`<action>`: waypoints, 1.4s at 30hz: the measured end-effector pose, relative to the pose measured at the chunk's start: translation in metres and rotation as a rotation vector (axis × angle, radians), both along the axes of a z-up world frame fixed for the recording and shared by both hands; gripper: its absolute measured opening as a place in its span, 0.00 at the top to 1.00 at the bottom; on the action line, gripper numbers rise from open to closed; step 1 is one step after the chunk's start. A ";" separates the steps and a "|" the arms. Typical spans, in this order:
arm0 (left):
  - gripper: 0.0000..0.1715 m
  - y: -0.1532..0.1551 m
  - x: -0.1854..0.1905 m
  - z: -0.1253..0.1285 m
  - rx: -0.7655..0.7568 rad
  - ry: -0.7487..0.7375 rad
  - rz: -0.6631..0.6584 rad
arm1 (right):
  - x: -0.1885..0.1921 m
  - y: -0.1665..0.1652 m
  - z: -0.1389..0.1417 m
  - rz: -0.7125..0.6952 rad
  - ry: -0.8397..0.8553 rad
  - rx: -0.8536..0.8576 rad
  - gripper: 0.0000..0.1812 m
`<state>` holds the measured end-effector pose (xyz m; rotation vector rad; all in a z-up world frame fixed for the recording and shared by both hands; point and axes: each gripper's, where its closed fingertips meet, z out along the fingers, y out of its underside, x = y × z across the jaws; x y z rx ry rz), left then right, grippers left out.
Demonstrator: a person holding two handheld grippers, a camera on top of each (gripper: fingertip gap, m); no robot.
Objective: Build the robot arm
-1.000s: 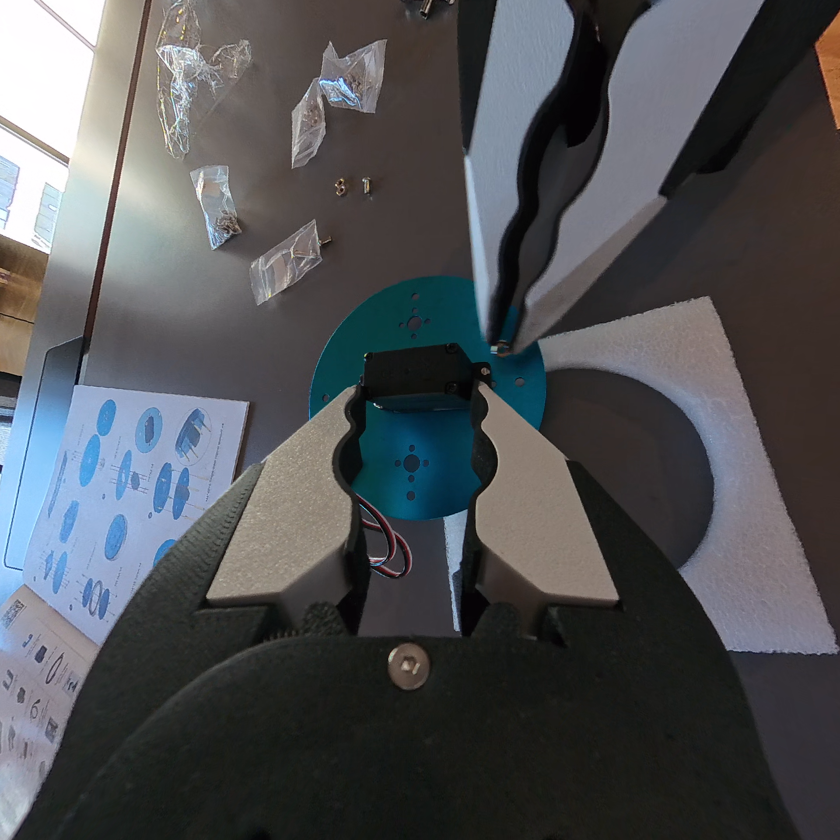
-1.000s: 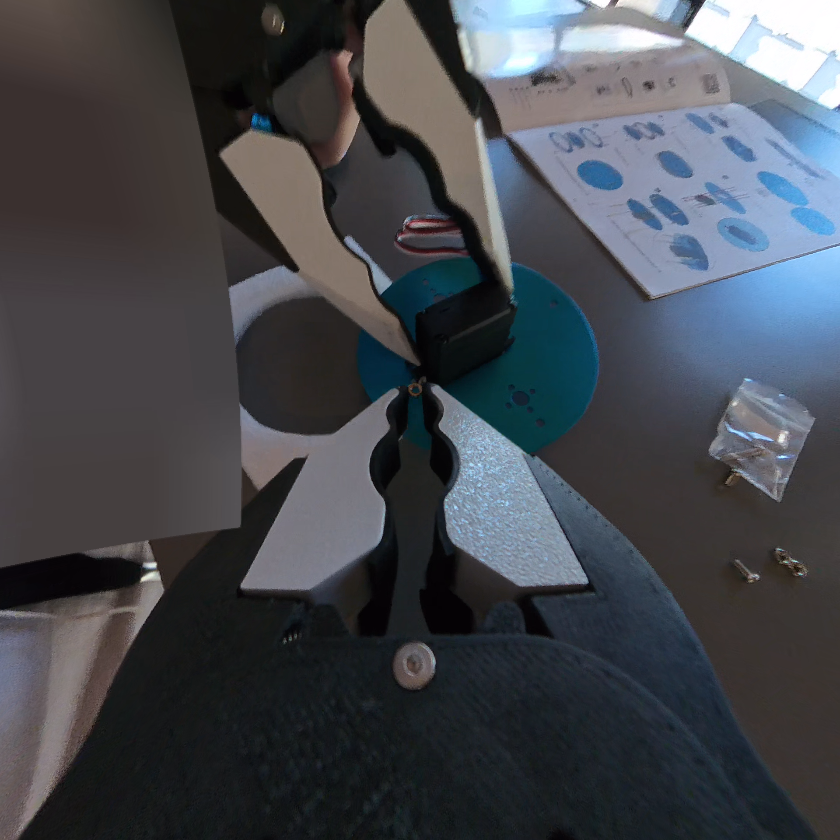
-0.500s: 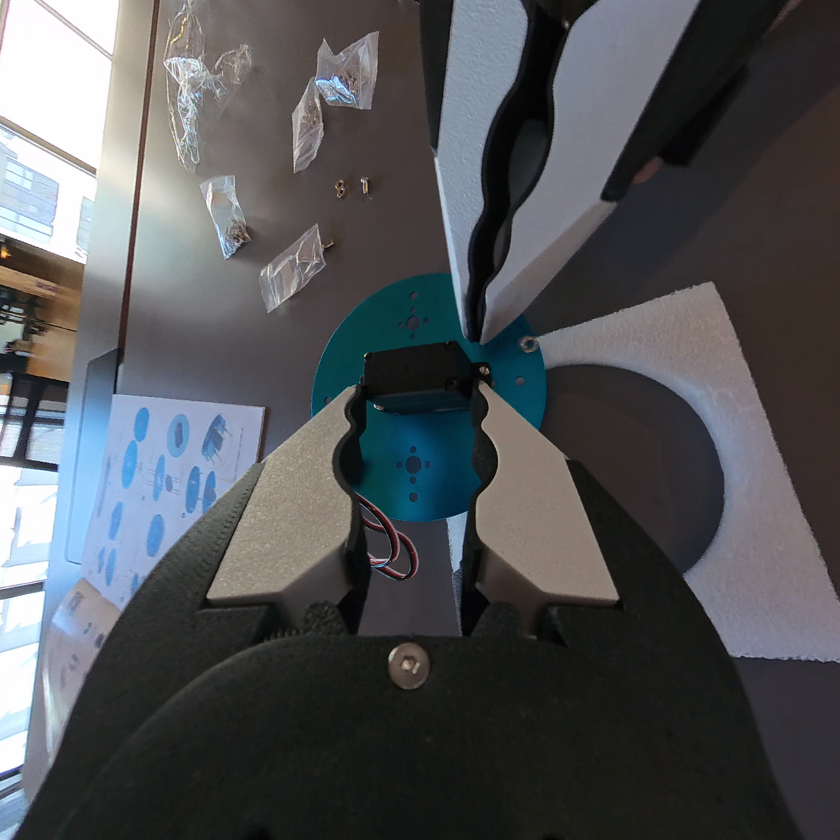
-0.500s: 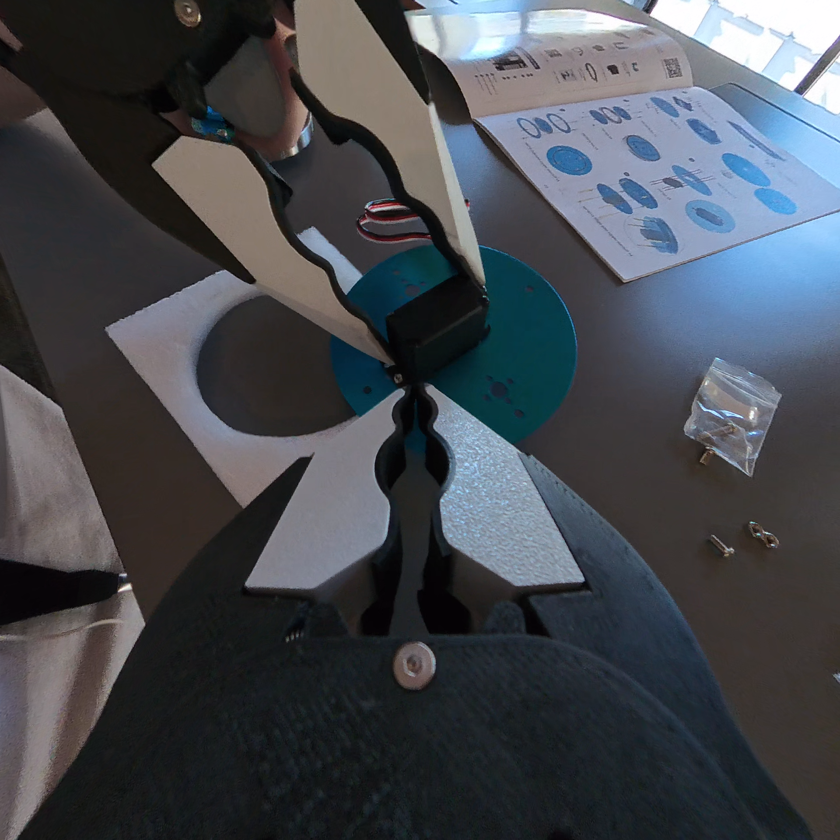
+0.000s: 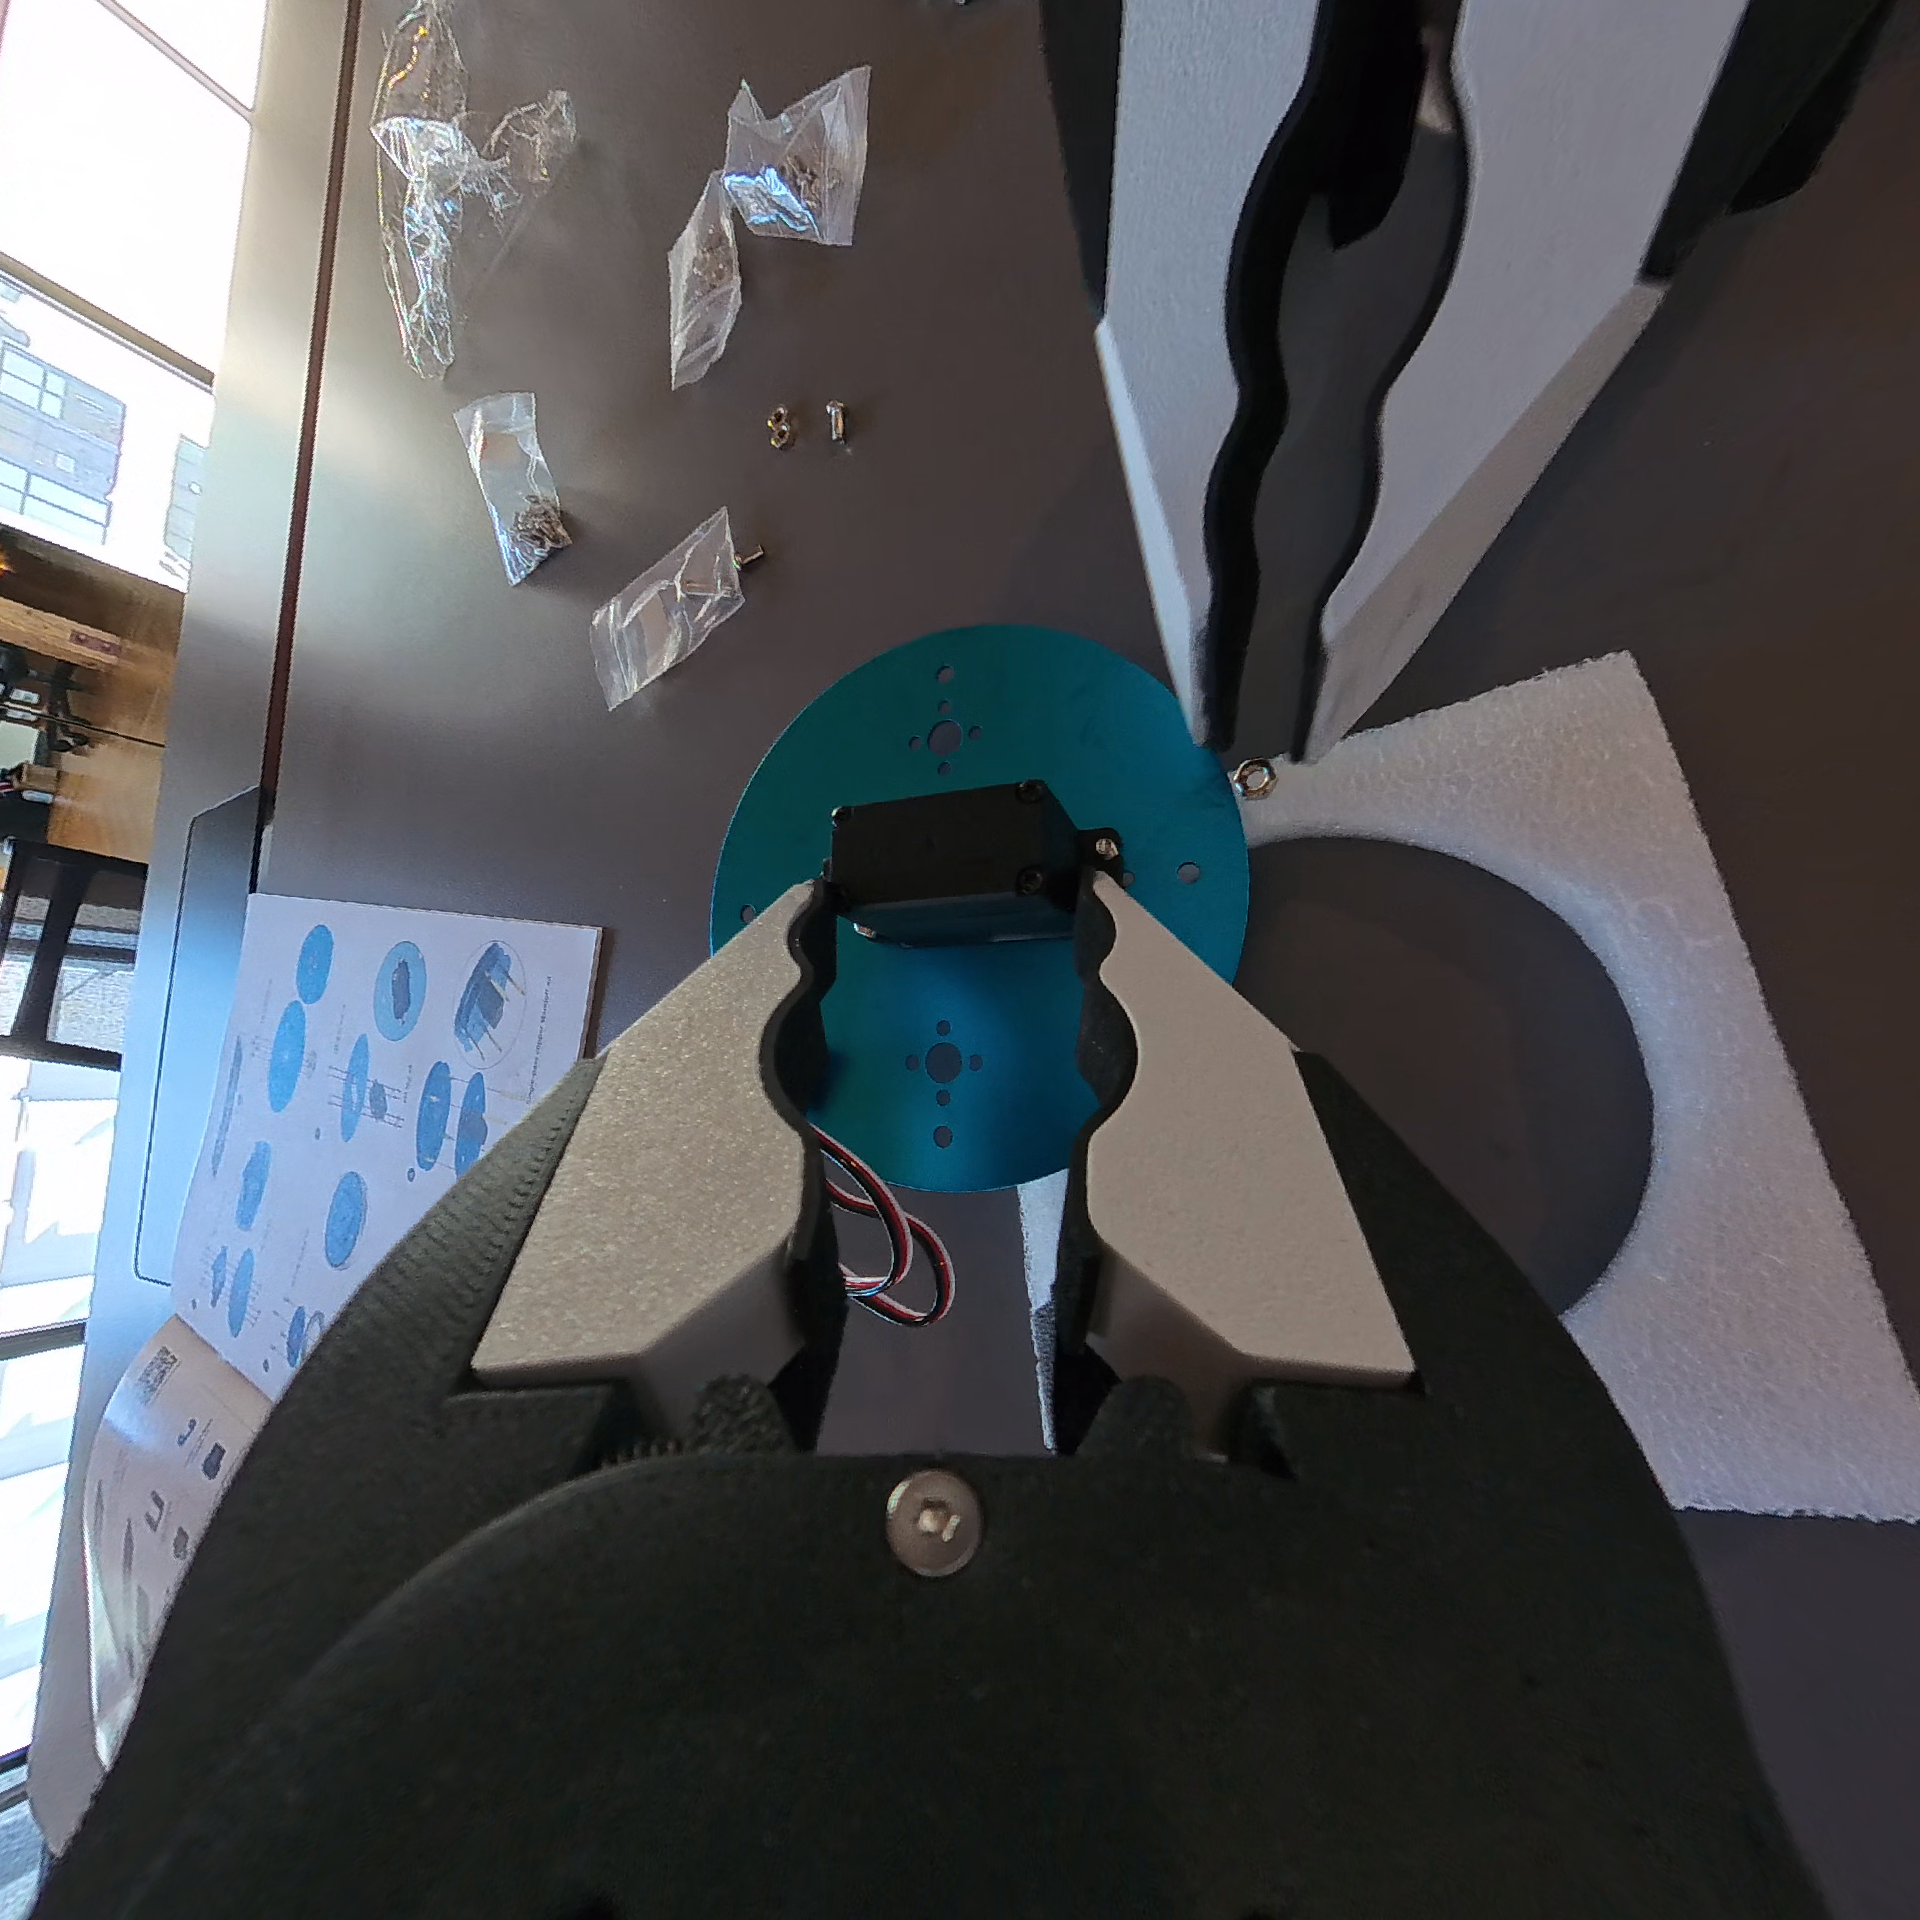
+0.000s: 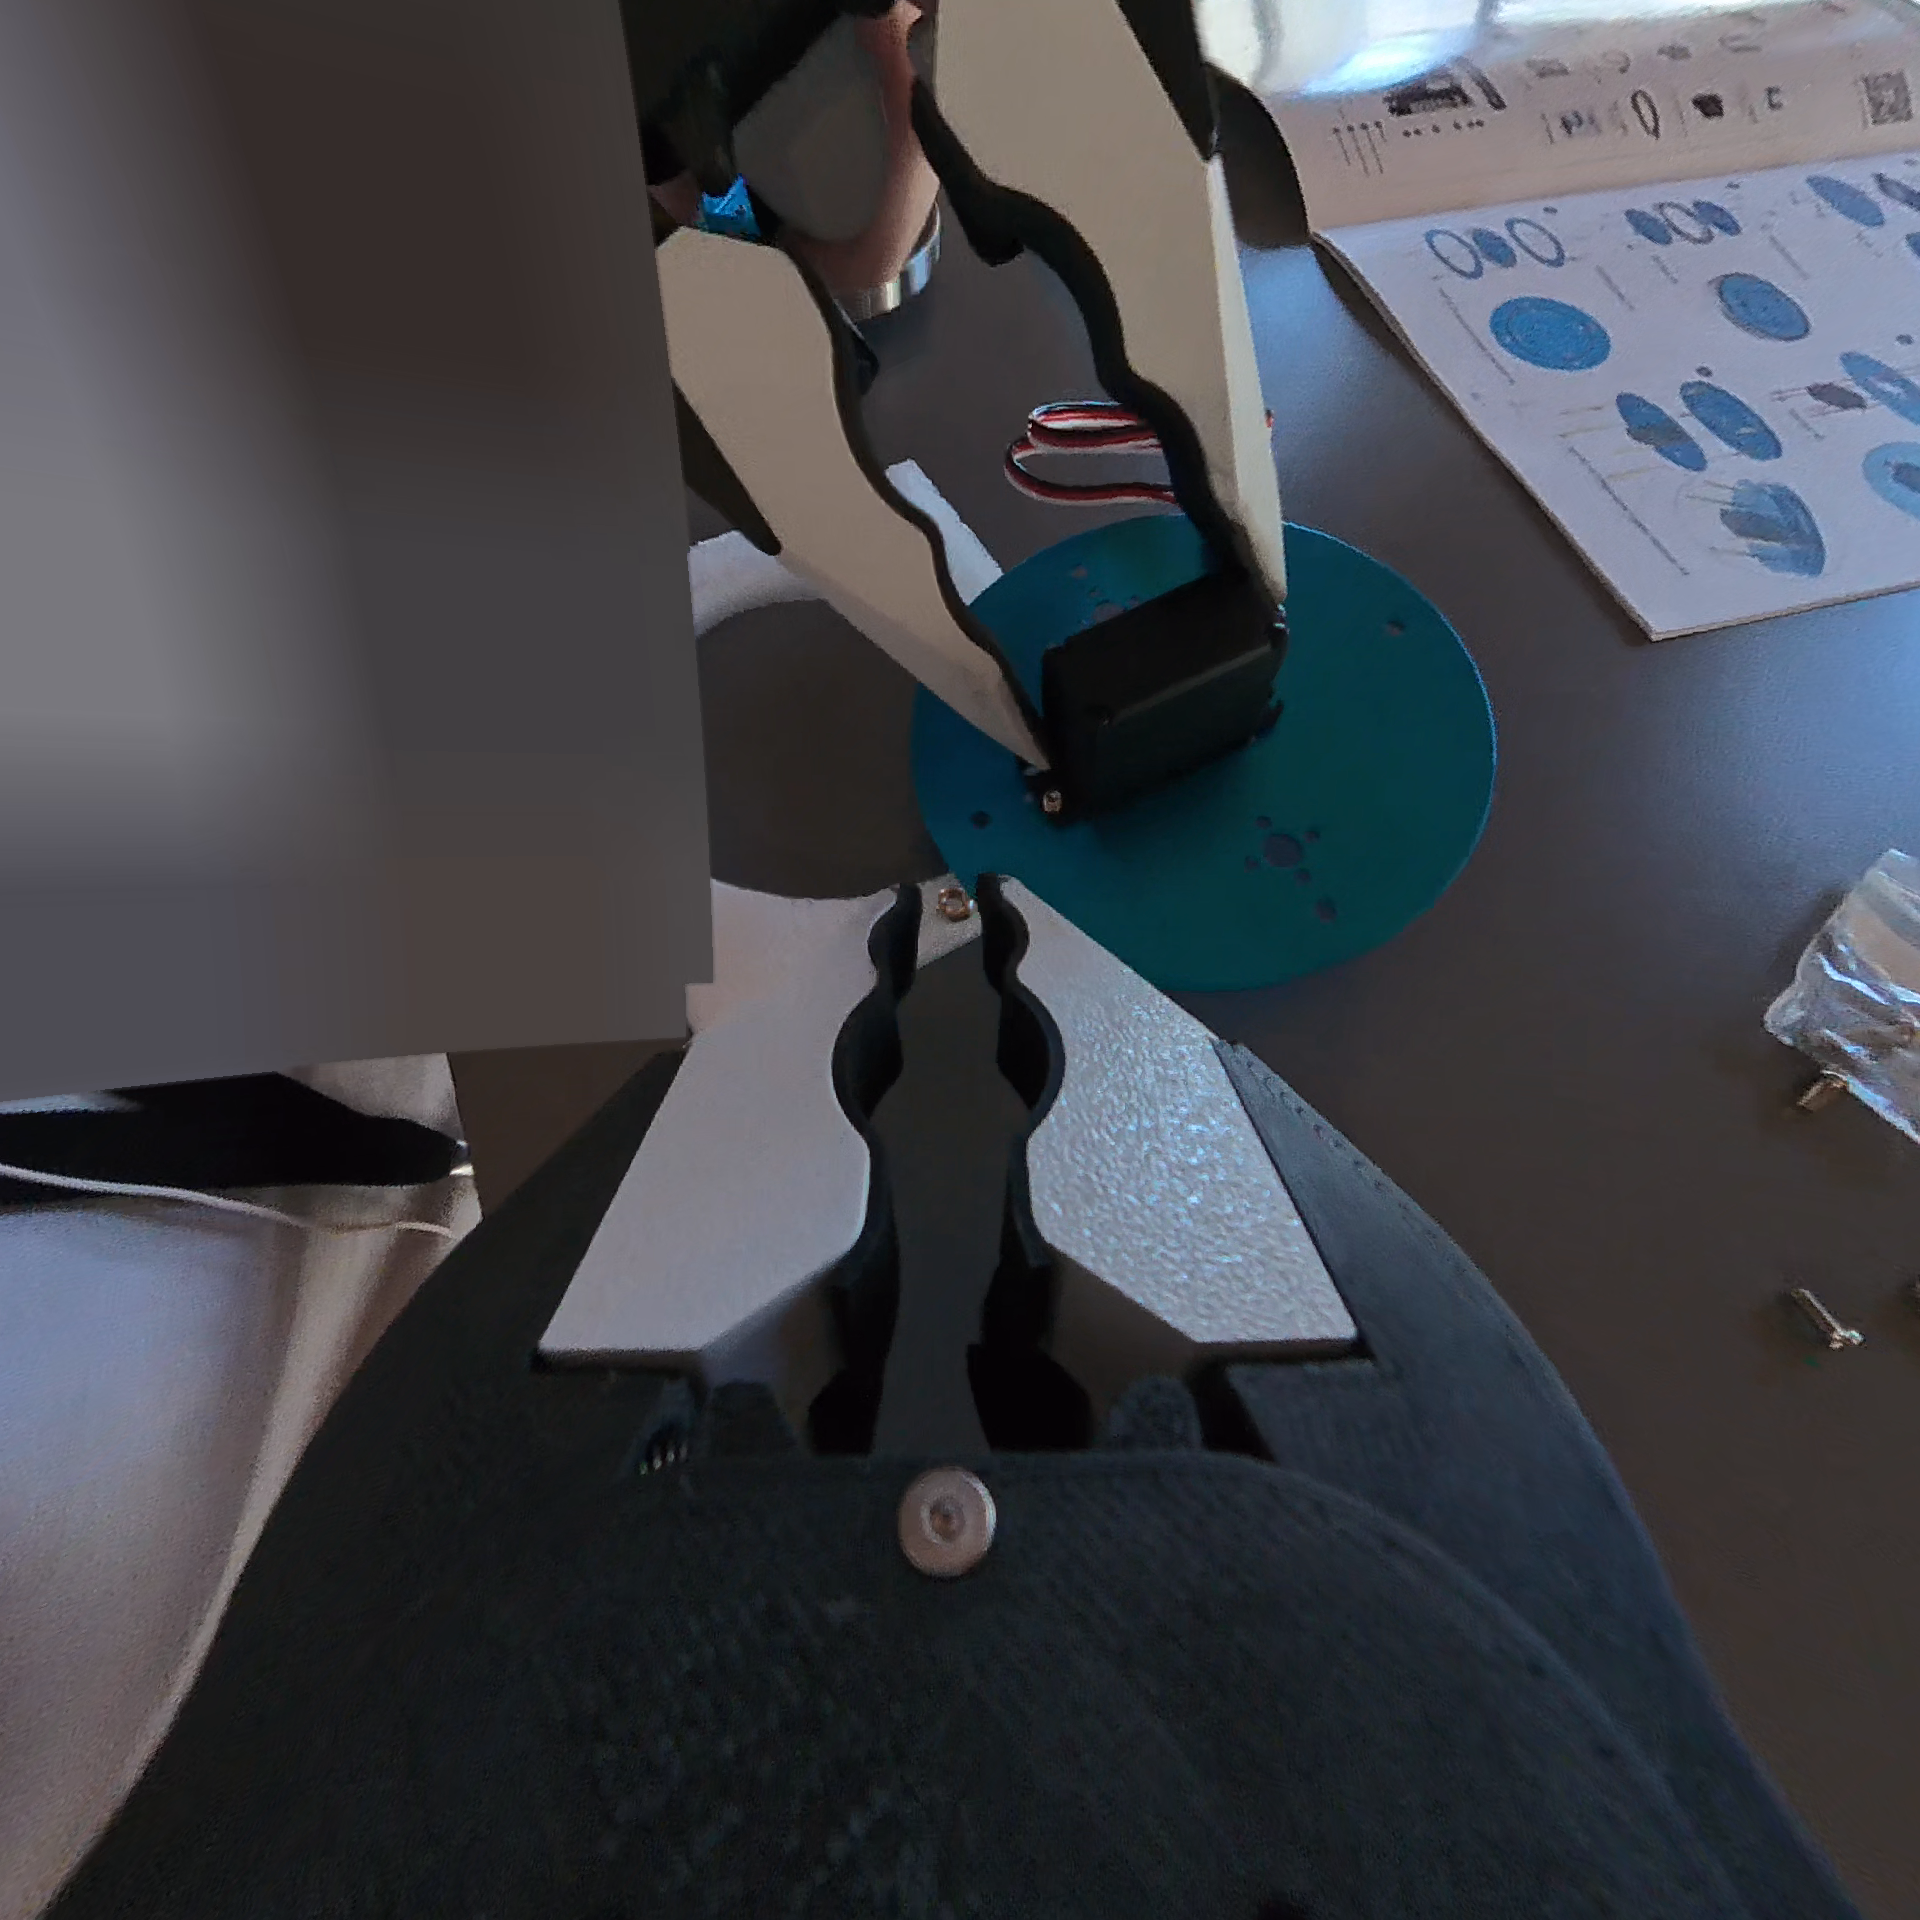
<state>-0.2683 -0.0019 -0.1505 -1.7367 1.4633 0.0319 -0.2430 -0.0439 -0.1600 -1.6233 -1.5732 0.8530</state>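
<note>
The left tongs (image 5: 956,894) pinch a black servo block (image 5: 951,857) by its two short sides, holding it upright on a round teal plate (image 5: 940,1132) that lies flat on the dark tabletop (image 5: 499,748). From the right wrist view the same servo (image 6: 1164,707) stands near the middle of the plate (image 6: 1351,873), with its red, white and black wires (image 6: 1081,462) looping away behind it on the tabletop. The right tongs (image 6: 948,899) are slightly spread, their tips hanging just over a small metal nut (image 6: 951,902) that sits in the narrow gap between them without being gripped; in the left wrist view this nut (image 5: 1255,777) lies right at the plate's edge, where the plate meets a white foam sheet (image 5: 1683,1039) with a round cutout. The foam lies beside the plate, one corner tucked against it. Farther off on the tabletop are several small clear bags of hardware (image 5: 665,613), two loose fasteners (image 5: 805,424) well apart from the plate, and an open instruction booklet (image 5: 384,1101) printed with blue diagrams. A loose screw (image 6: 1823,1330) lies to the right of the right tongs.
</note>
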 end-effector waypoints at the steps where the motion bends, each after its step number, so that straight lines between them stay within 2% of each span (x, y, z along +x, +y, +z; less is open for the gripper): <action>1: 0.73 0.000 0.000 0.000 -0.001 -0.001 0.000 | -0.001 0.001 -0.002 0.000 -0.011 -0.010 0.94; 10: 0.73 0.000 0.000 0.000 0.001 0.000 0.001 | -0.002 0.000 -0.008 0.009 -0.053 -0.002 0.97; 14: 0.73 0.000 0.000 0.000 0.011 0.002 -0.006 | -0.005 0.001 -0.001 -0.006 -0.007 0.028 0.97; 19: 0.73 0.000 0.000 0.000 0.012 -0.002 -0.008 | -0.014 0.017 0.011 -0.114 0.064 0.089 0.97; 25: 0.73 0.000 0.000 0.000 0.010 -0.001 -0.006 | -0.017 0.023 0.005 -0.155 0.018 0.123 0.97; 33: 0.73 0.000 0.000 0.000 0.007 0.003 0.002 | -0.018 0.025 0.003 -0.290 0.016 0.031 0.97; 36: 0.73 0.000 0.000 0.000 0.008 0.003 0.003 | -0.021 0.022 0.003 -0.316 0.028 -0.006 1.00; 42: 0.73 0.000 0.000 0.000 0.009 0.002 0.003 | -0.021 0.020 0.003 -0.307 0.008 0.090 1.00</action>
